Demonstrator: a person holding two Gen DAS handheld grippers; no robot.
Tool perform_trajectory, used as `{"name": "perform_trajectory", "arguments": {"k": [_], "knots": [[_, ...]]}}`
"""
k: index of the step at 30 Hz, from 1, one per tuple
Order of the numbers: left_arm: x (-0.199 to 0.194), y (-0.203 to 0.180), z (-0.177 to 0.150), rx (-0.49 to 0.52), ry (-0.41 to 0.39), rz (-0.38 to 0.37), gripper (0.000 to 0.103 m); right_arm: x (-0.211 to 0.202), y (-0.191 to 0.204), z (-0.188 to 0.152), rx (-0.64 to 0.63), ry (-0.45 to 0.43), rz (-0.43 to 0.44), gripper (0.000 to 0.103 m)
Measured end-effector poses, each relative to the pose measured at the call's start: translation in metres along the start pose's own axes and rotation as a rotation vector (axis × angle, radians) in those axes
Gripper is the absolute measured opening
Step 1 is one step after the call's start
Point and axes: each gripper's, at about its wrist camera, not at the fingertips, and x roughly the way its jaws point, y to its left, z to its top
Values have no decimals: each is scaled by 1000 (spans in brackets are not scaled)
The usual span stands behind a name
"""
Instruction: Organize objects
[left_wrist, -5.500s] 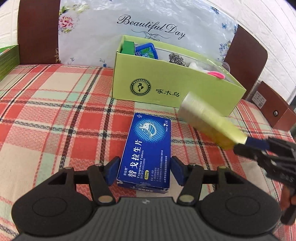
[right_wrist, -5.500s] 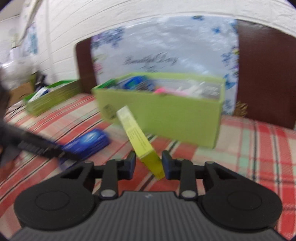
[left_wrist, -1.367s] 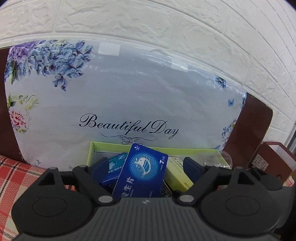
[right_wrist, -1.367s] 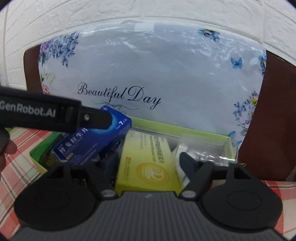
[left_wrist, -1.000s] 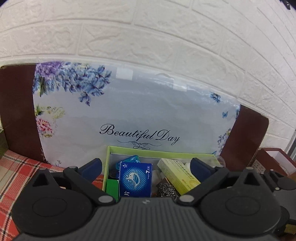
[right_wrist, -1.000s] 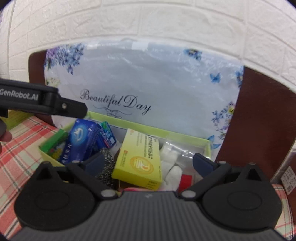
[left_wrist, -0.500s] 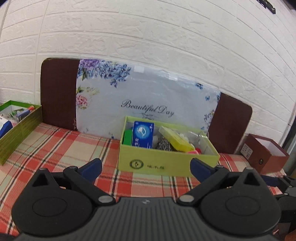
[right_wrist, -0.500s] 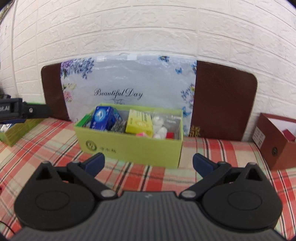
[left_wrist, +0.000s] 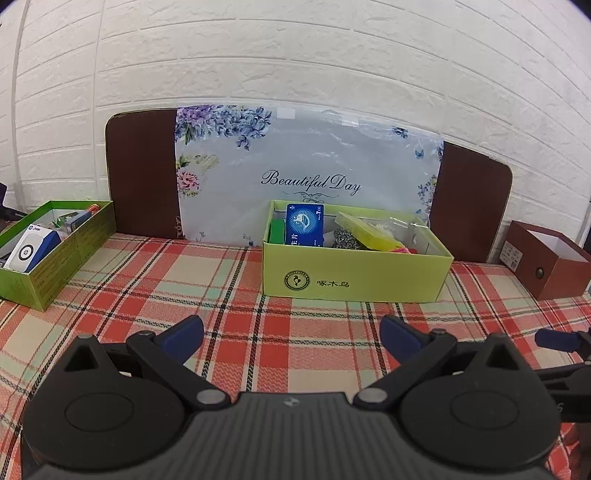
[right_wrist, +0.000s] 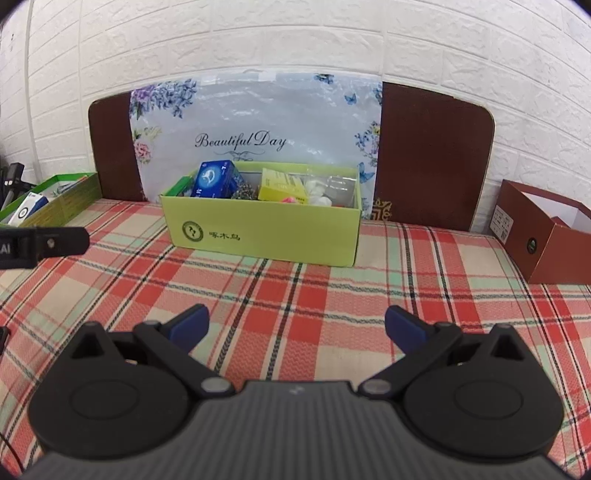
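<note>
Both grippers backed off, box (left_wrist: 354, 275) ahead.

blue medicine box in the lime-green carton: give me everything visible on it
The blue rectangular cardboard medicine box stands upright on end in the left part of the open lime-green cardboard carton, its top rising above the rim. Its face shows a white swirl logo, a "7" and white Chinese characters. A green item sits to its left and a steel-wool scrubber to its right; actual contact is unclear. Neither gripper touches it.
</note>
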Motion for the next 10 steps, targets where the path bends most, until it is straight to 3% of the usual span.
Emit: {"name": "perform_trajectory", "arguments": {"k": [10], "knots": [[-3,-9,-3,42,7,10,103,2,-4,0,31,2,8,103]]}}
